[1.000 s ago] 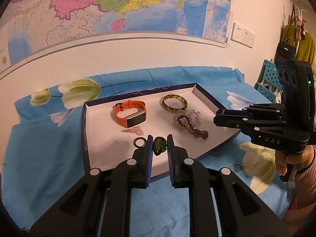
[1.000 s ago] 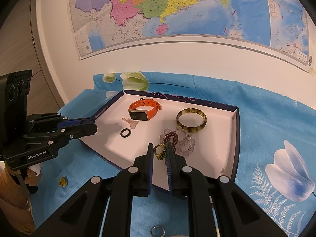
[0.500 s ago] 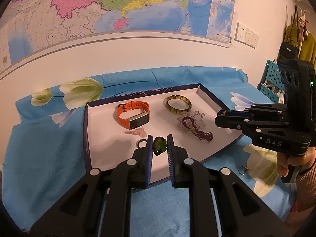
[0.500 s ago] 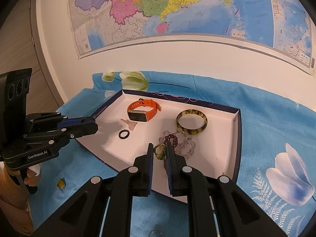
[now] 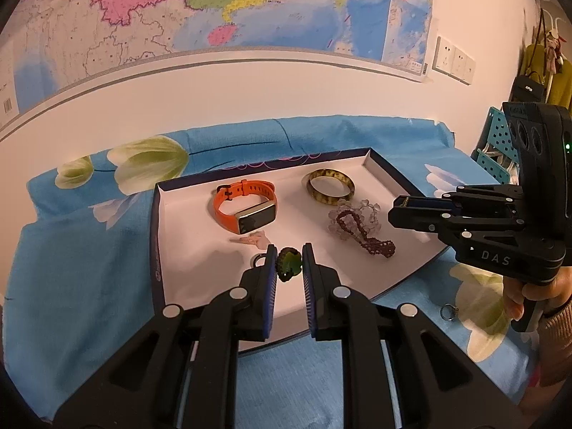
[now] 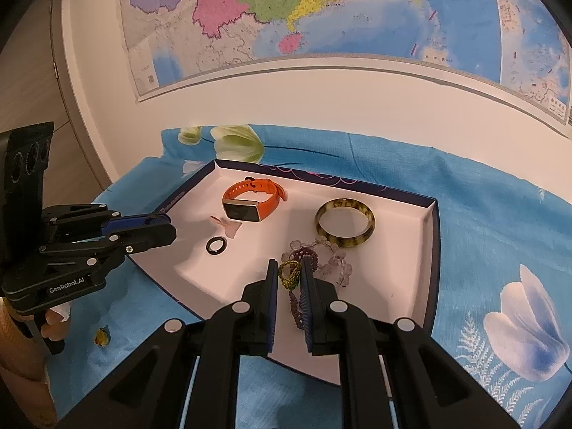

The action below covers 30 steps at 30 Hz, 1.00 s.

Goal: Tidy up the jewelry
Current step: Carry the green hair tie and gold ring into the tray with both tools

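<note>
The left gripper (image 5: 289,262) is squeezed onto a green ring (image 5: 289,264). The right gripper (image 6: 289,273) pinches a small green bracelet (image 6: 289,274). Both hang over the white tray (image 6: 427,246), with an orange watch (image 5: 246,207) farther back.

left gripper (image 5: 289,262) clamps a green ring (image 5: 289,264) over the white tray (image 5: 186,250) holding an orange watch (image 5: 246,205).
</note>
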Motion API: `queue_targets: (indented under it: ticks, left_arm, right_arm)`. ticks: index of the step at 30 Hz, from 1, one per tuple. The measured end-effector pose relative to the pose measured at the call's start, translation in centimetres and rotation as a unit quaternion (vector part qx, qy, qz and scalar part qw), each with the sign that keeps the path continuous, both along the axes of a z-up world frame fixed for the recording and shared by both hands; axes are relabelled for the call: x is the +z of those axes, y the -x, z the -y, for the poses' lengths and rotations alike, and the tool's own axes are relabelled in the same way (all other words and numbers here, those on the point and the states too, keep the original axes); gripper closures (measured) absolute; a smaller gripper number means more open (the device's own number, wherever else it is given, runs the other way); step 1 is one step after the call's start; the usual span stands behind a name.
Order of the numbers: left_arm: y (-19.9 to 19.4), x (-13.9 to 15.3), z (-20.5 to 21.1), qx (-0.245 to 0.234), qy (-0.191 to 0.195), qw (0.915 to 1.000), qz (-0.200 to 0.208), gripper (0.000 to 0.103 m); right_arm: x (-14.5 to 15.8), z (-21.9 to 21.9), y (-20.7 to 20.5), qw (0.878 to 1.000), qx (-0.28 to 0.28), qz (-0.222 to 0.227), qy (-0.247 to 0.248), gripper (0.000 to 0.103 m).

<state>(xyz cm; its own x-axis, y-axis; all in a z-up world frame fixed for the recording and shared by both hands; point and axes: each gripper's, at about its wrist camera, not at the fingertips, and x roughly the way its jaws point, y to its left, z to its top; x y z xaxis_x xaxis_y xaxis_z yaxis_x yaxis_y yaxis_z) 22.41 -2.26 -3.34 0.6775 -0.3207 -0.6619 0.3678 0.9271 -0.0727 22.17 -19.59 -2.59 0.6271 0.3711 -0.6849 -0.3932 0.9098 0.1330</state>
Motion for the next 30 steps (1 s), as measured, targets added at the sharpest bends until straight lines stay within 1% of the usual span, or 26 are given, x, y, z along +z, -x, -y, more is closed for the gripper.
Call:
queue_targets:
  ticks: [10, 18, 30]
  left_arm:
    - [-0.5, -0.2, 0.1, 0.002, -0.004, 1.0000, -0.002, 0.089]
    - [-1.2, -0.7, 0.3, 0.006, -0.009, 0.9999, -0.011, 0.088]
    - [-1.9, -1.3, 0.7, 0.006, -0.012, 0.9996, -0.023, 0.088]
  right_arm:
    - [-0.3, -0.2, -0.6, 1.000, -0.001, -0.005, 0.007, 0.092]
    - [-1.1, -0.3, -1.4, 1.000, -0.001, -0.021, 0.012, 0.092]
    - [-1.5, -0.7, -1.9, 0.999, 0.000, -0.028, 0.022, 0.092]
